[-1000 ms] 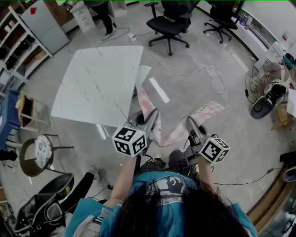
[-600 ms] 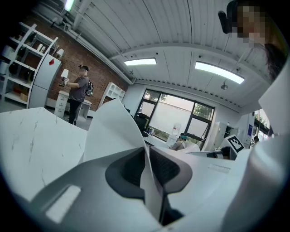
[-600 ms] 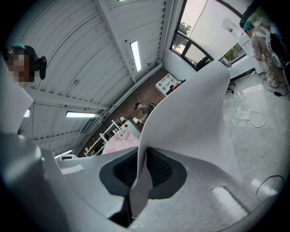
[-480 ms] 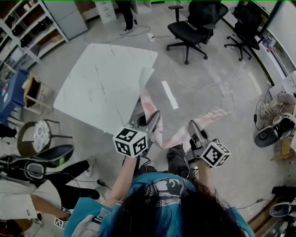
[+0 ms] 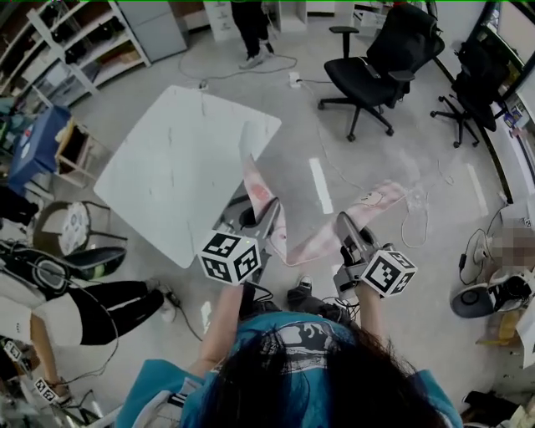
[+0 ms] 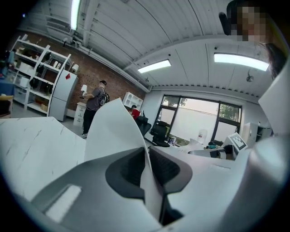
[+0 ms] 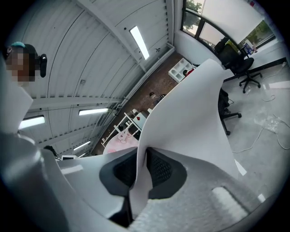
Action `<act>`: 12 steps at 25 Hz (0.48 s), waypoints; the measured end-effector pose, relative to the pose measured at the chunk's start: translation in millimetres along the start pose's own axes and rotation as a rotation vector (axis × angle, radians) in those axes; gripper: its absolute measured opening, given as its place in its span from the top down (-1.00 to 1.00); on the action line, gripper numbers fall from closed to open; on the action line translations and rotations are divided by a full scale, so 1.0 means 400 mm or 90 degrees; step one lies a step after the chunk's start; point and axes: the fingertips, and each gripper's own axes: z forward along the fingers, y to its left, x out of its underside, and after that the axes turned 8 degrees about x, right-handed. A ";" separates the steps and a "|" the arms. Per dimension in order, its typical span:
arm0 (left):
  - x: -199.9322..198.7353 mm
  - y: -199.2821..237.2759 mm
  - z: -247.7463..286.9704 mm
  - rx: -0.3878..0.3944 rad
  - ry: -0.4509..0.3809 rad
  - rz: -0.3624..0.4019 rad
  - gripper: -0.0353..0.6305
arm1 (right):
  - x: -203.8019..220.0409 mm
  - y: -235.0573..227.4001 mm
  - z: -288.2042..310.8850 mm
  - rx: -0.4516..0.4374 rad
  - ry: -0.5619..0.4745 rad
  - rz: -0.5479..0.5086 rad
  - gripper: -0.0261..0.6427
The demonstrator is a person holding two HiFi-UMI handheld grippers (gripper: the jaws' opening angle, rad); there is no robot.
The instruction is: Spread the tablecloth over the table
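Note:
The tablecloth [image 5: 311, 209] is thin, clear in the middle with pink printed edges, and hangs stretched between my two grippers above the floor. My left gripper [image 5: 269, 211] is shut on one edge of the tablecloth [image 6: 113, 131], which rises as a pale flap from between the pads. My right gripper [image 5: 344, 222] is shut on the other edge of the tablecloth [image 7: 190, 122], again a tall pale flap. The white marble-look table [image 5: 180, 163] stands bare, ahead and to the left of the left gripper.
Black office chairs [image 5: 380, 63] stand at the back right. Shelving [image 5: 79, 46] lines the back left, and a person [image 5: 251, 25] stands beyond the table. Another person's legs [image 5: 100, 305] and a stool [image 5: 71, 226] are at the left. Cables [image 5: 418, 209] lie on the floor.
The whole view has swung: the table has shifted and turned in the picture, and the chairs slid right. Both grippers keep their hold on the tablecloth.

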 end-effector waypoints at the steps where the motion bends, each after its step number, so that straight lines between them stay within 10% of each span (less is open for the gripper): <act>1: -0.009 0.006 0.014 -0.016 -0.006 0.000 0.73 | -0.021 -0.010 0.014 -0.013 0.004 0.000 0.83; 12: -0.111 0.012 0.151 -0.048 -0.025 0.036 0.73 | -0.170 -0.068 0.104 -0.084 0.002 -0.004 0.84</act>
